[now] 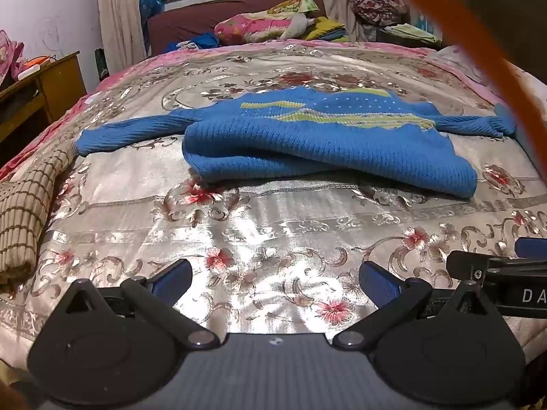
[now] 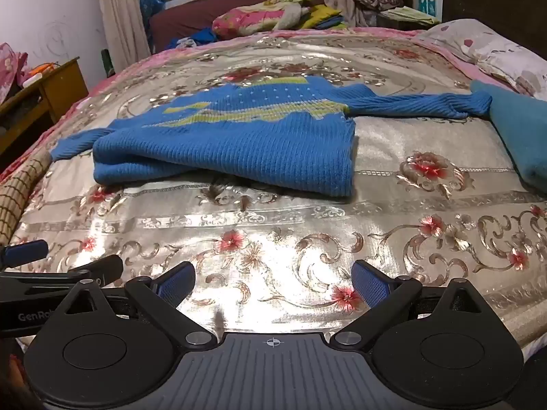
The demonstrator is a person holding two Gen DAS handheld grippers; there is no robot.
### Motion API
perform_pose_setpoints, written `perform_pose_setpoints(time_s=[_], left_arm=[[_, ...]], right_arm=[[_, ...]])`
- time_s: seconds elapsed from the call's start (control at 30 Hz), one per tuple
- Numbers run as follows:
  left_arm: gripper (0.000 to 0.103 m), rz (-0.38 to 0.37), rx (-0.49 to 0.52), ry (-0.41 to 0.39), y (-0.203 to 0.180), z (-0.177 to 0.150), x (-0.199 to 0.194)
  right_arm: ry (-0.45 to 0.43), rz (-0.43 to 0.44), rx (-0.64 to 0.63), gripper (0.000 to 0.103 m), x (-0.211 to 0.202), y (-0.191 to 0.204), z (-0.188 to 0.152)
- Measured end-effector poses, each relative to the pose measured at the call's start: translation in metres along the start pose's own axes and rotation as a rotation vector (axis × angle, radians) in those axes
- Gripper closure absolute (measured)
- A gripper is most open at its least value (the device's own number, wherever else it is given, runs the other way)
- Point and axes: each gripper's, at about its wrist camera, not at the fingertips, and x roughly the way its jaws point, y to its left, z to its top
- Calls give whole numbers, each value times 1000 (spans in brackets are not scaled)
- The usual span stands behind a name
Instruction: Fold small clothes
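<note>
A small blue knit sweater [image 1: 318,140] with yellow-green stripes lies flat on the floral silver bedspread [image 1: 259,232], both sleeves spread out to the sides; its hem faces me and is slightly rumpled. It also shows in the right wrist view [image 2: 246,140]. My left gripper [image 1: 275,283] is open and empty, hovering over the bedspread well short of the hem. My right gripper [image 2: 273,283] is open and empty too, at about the same distance. Each gripper's side shows in the other's view: the right one [image 1: 495,273] and the left one [image 2: 51,273].
A tan checked folded cloth [image 1: 24,215] lies at the bed's left edge. A teal cloth [image 2: 519,133] lies at the right by the sleeve end, near a pillow [image 2: 495,51]. A wooden side table [image 1: 41,89] stands left of the bed. An orange cable [image 1: 478,54] crosses the left view.
</note>
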Motion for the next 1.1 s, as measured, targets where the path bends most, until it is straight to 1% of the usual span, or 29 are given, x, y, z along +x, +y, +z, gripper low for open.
perform_pose_setpoints(time_s=[0.23, 0.43, 1.1], left_arm=[[0, 6, 9, 1, -1, -6, 3], [0, 3, 2, 12, 0, -2, 1], [0, 10, 9, 13, 1, -2, 2]], right_arm=[[1, 0, -1, 4, 1, 1, -1], [2, -2, -4, 4, 0, 2, 0], [5, -4, -6, 4, 4, 2, -2]])
